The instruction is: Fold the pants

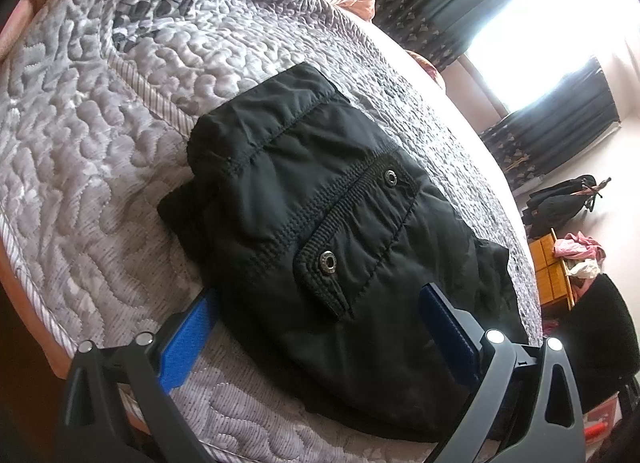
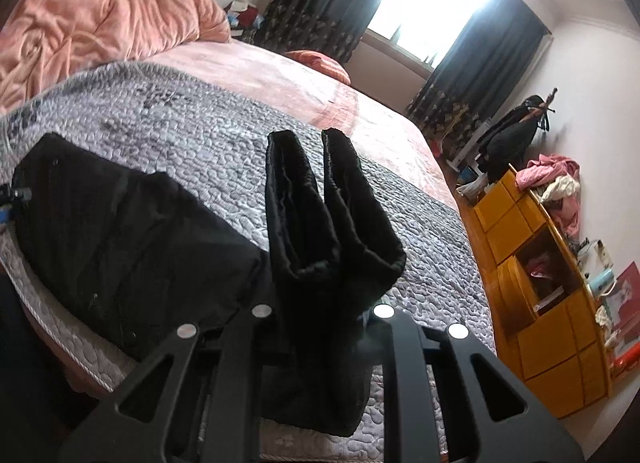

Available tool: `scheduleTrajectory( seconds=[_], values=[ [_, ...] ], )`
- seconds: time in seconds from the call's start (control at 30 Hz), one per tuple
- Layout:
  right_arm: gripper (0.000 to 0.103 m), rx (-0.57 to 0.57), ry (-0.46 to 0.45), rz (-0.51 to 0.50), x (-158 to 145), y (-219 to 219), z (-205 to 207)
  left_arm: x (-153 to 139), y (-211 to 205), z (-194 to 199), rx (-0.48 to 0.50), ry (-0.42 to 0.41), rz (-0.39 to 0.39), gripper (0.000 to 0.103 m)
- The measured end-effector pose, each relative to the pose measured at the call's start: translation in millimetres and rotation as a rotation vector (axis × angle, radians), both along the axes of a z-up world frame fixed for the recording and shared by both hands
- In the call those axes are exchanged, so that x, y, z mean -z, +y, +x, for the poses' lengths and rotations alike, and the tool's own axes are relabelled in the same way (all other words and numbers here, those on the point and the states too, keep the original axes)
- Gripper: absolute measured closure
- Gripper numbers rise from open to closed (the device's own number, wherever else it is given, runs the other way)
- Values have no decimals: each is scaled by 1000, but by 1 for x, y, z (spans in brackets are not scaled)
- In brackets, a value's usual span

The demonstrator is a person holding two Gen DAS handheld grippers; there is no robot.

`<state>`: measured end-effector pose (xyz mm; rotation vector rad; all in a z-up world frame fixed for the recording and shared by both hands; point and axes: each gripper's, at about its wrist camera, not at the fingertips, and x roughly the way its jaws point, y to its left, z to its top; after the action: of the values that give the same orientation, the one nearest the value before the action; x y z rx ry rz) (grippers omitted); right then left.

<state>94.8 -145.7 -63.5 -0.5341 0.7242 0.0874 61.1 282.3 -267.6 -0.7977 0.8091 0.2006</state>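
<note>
A: What do the grippers look like?
B: The left gripper (image 1: 316, 327) has blue finger pads on dark grey triangular-cutout arms with round silver screws. The right gripper (image 2: 322, 315) shows matching black arms.

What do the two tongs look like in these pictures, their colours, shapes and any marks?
The left tongs have two flat bright blue fingers on dark grey metal arms with triangular cut-outs and round silver rivets at the joints. The right tongs have the same dark arms, cut-outs and silver rivets; their fingers are hidden by black cloth. No cables, sleeves or printed marks show.
</note>
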Motion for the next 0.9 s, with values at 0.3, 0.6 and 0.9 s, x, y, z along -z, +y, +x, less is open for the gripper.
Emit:
scheduleTrajectory(
  seconds=[0.3, 0.6, 0.9],
  values=[
    [87, -11, 31, -23, 14, 18, 0, 0, 3, -3, 9, -11, -21, 4],
    [87, -27, 49, -82, 36, 38, -2, 1, 5, -5, 7, -20, -37, 4],
    [87, -57, 85, -152, 67, 62, -2, 2, 10, -7, 9, -28, -53, 4]
  ],
)
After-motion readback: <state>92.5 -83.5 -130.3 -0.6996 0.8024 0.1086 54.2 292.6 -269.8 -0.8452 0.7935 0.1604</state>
